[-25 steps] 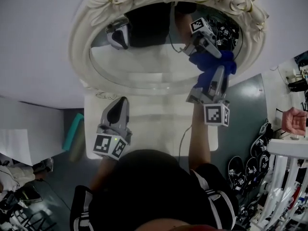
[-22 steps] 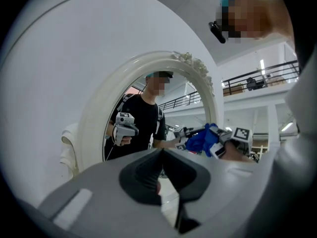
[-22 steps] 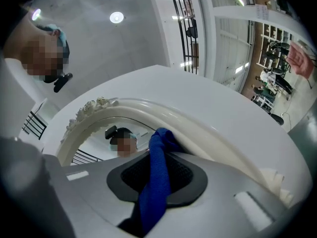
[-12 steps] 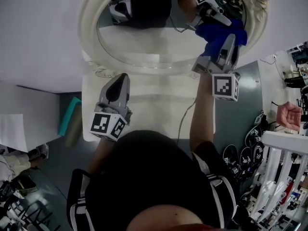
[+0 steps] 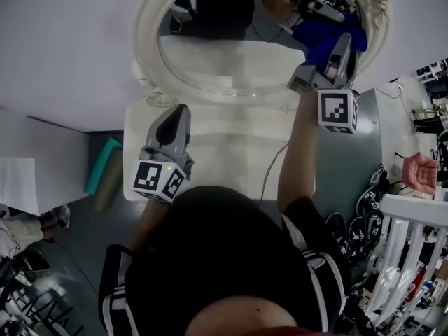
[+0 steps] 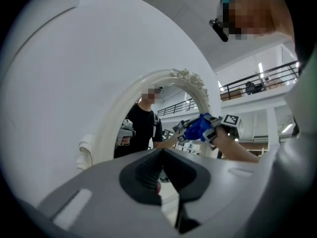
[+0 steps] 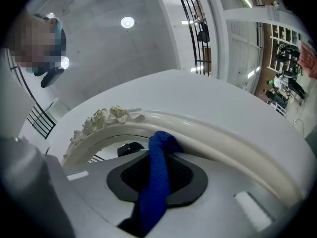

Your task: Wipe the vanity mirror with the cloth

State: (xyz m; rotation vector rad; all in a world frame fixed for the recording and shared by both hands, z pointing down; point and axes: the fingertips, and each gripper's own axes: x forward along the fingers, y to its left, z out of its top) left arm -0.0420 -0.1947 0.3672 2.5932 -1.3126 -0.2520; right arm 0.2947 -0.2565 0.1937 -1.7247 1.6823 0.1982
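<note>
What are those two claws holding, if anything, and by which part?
The right gripper pinches the cloth, bunched lengthwise between its fingers, its end at the mirror. The left gripper is shut on nothing.

We wore a black, white-striped shirt [image 5: 231,257]; our grey left gripper [image 5: 179,112] and right gripper [image 5: 344,42] bore black-and-white marker cubes [image 5: 159,180] behind their fingers [image 5: 173,128].

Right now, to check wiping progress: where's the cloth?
Head view, upper right: the cloth, clamped in the right tongs, touches the mirror's right edge by its frame.
</note>
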